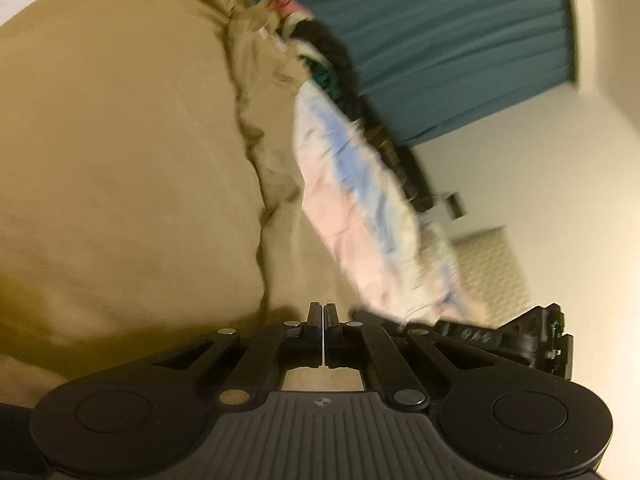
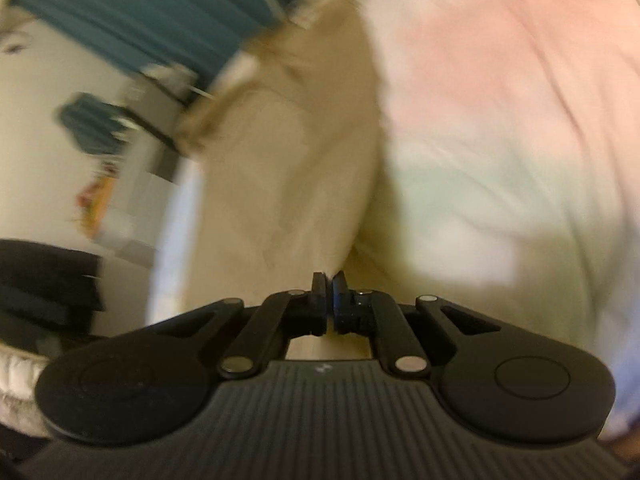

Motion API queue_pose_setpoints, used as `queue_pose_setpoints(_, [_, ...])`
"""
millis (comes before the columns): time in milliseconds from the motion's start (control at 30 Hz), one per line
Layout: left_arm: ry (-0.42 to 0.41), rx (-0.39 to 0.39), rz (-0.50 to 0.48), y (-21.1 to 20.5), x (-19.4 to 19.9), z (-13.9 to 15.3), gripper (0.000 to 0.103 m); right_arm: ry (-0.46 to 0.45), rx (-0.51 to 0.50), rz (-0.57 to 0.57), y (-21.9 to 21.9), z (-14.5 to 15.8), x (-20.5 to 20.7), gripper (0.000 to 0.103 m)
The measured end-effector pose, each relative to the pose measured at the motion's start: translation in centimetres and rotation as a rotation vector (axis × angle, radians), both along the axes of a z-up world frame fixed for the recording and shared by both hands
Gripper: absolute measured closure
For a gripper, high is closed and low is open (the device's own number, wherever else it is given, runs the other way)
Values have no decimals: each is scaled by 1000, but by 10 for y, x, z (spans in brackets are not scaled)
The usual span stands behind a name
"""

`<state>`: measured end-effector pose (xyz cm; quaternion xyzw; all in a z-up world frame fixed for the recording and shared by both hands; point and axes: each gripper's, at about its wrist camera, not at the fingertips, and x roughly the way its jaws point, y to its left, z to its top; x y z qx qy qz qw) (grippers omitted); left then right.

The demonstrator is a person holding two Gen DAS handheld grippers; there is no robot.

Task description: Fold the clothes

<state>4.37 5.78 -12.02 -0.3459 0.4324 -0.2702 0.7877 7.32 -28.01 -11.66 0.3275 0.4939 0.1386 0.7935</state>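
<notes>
A pastel garment (image 1: 352, 208), streaked pink, blue and pale yellow, is seen lifted above a tan sheet (image 1: 120, 160). In the left wrist view it hangs as a long slanted fold running from upper middle down to the right, where its lower end meets the right gripper (image 1: 404, 326), seen there only as dark linkage at the edge. In the right wrist view the same garment (image 2: 500, 120) fills the right half, heavily blurred. The right gripper (image 2: 330, 278) is seen with its jaws brought together; fabric at its tips cannot be made out clearly there, though the left view shows cloth gathered at its end. The left gripper (image 1: 322, 310) is closed, only a thin slit left between its fingers, and nothing can be made out between them; the tan sheet lies just beyond.

No container is visible. Past the garment, a pile of clothes (image 1: 320, 52) in dark, green and pink is partly hidden and hard to sort. A teal curtain (image 1: 440, 40) and a pale wall (image 1: 560, 200) lie behind. Dark shapes at the left of the right view cannot be identified.
</notes>
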Motion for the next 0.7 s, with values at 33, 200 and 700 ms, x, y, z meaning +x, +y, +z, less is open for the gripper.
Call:
queue_pose_setpoints(33, [7, 25, -3, -3, 1, -2, 102, 41, 0, -11, -5, -11, -1, 97])
queue_pose_setpoints(200, [-2, 70, -3, -7, 1, -2, 93, 21, 11, -24, -10, -11, -5, 94])
queue_pose_setpoints(700, [-86, 175, 107, -1, -7, 14, 69, -272, 10, 55, 41, -29, 72, 43])
